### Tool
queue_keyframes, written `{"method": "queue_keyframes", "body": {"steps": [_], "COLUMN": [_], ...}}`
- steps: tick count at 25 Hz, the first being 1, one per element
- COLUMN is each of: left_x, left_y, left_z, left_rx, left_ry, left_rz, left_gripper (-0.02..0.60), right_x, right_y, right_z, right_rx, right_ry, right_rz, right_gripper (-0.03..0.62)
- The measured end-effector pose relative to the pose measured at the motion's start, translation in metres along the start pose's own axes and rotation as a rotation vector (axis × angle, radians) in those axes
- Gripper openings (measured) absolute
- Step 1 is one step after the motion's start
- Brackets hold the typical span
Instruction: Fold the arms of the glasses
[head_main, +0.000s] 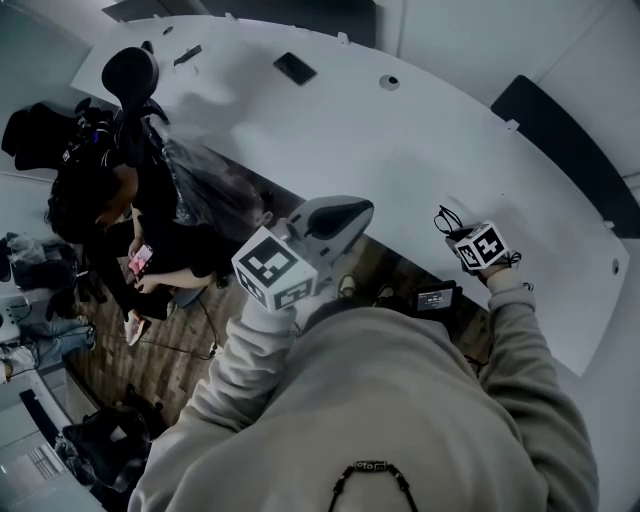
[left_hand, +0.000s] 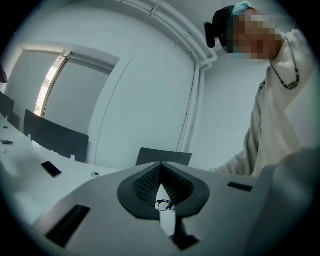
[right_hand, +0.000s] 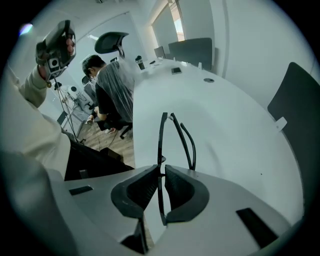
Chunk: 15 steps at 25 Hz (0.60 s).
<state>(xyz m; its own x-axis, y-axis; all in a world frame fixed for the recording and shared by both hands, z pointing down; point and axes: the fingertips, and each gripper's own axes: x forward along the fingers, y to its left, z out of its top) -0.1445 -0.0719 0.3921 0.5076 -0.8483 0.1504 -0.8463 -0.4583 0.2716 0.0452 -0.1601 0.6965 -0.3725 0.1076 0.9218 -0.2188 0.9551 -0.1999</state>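
Glasses (right_hand: 161, 140) in the right tongs (right_hand: 161, 172), over white table (right_hand: 235, 125)

Cream sweatshirt (head_main: 400, 400), sleeves loose; a dark cord (head_main: 370, 468) at the sweatshirt's neck; left gripper (left_hand: 161, 172) and right gripper (right_hand: 161, 175) pale grey, black ribbed pads (right_hand: 142, 192), each bearing a black-and-white marker cube (head_main: 275, 270) beyond the sweatshirt's cuffs.

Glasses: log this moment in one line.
glasses: arms unfolded, over table | right gripper: shut on glasses | left gripper: shut, empty
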Motion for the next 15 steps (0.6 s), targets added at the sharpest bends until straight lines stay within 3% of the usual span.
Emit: {"method": "queue_keyframes", "body": {"steps": [15], "left_x": [-0.017], "left_y": [0.012], "left_z": [-0.01], "left_rx": [-0.034], "left_ry": [0.0], "left_rz": [0.084], "left_gripper": [0.006], "right_x": [0.065], "right_y": [-0.006], "right_z": [-0.042], "right_rx": [0.067], "right_ry": [0.176], "right_rz": [0.127], "right_gripper": [0.06]}}
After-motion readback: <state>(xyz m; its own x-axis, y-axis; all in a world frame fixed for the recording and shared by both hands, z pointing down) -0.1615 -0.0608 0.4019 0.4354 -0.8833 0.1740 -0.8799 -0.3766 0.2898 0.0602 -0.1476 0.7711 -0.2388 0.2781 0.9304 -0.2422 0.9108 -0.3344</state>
